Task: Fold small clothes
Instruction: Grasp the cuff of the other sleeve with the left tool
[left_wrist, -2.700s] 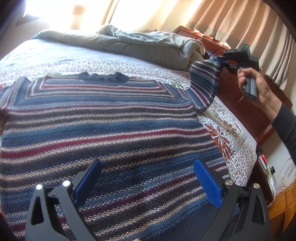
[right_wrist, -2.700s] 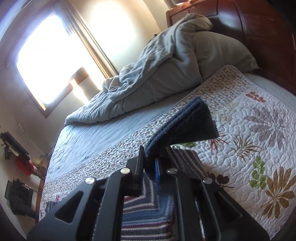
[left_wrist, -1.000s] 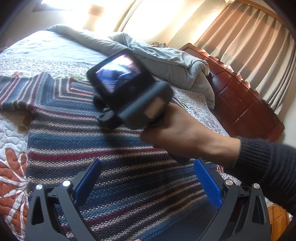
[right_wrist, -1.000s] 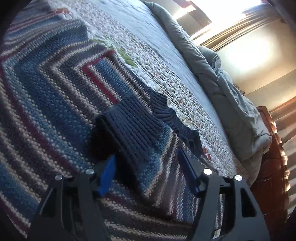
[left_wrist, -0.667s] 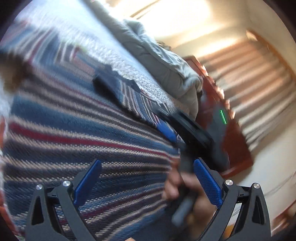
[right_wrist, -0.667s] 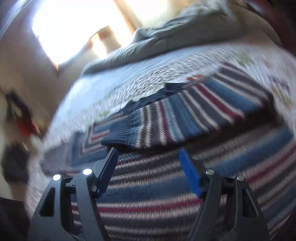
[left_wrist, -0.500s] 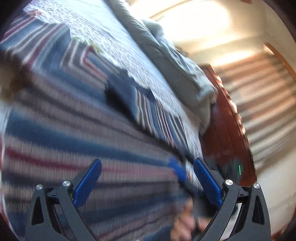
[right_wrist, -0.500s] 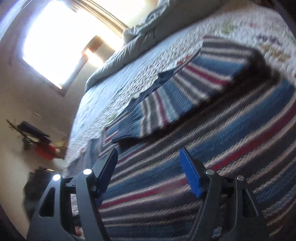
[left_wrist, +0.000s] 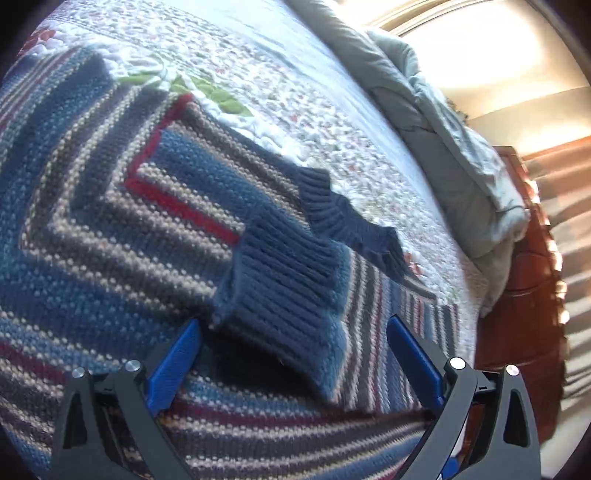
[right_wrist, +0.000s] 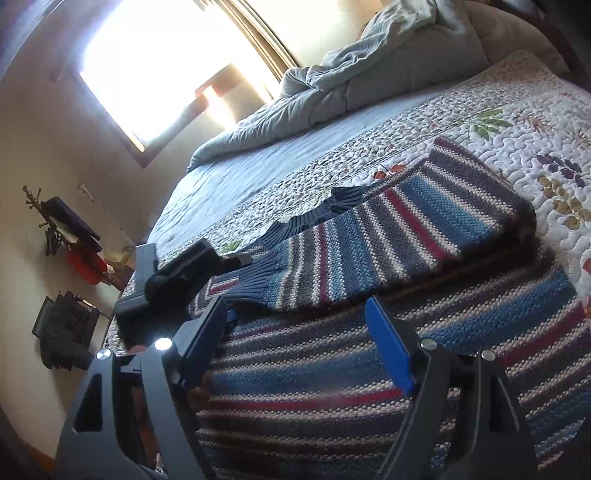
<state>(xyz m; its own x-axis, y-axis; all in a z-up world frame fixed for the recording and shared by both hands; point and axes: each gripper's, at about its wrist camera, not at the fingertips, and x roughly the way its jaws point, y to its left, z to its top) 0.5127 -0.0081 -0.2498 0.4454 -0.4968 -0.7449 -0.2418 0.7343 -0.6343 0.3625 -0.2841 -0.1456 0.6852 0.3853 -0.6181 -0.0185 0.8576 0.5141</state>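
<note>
The striped sweater (left_wrist: 110, 266) lies flat on the flowery quilt (left_wrist: 332, 140) on the bed. It is spread out wide, so it is easy to fold. One sleeve (right_wrist: 388, 236) is folded in across the chest. Its dark blue cuff (left_wrist: 280, 291) rests on top of the stripes, just below the neck band (left_wrist: 351, 218). I think the sleeve lies there because it is the first fold, to make the sweater narrow. The other sleeve does not look folded yet, as far as I can tell, so the job seems only partly done.

The left gripper (left_wrist: 295, 354) points down at the cuff. Its blue pads (left_wrist: 173, 362) stand wide apart, one on each side of the cuff's near end, and they do not squeeze it. It holds nothing.

The right gripper (right_wrist: 299, 343) hangs over the lower part of the sweater and tips down toward it. Its jaws are opening, and there is nothing between them but the flat knit below. The sleeve is let go and lies on its own.

In the right wrist view, the left gripper shows as a dark shape near the cuff, at the left side.

Farther off, a gray comforter (right_wrist: 351, 74) is bunched up near the wooden headboard (left_wrist: 524, 295). Bright light comes in the window (right_wrist: 155, 66).
</note>
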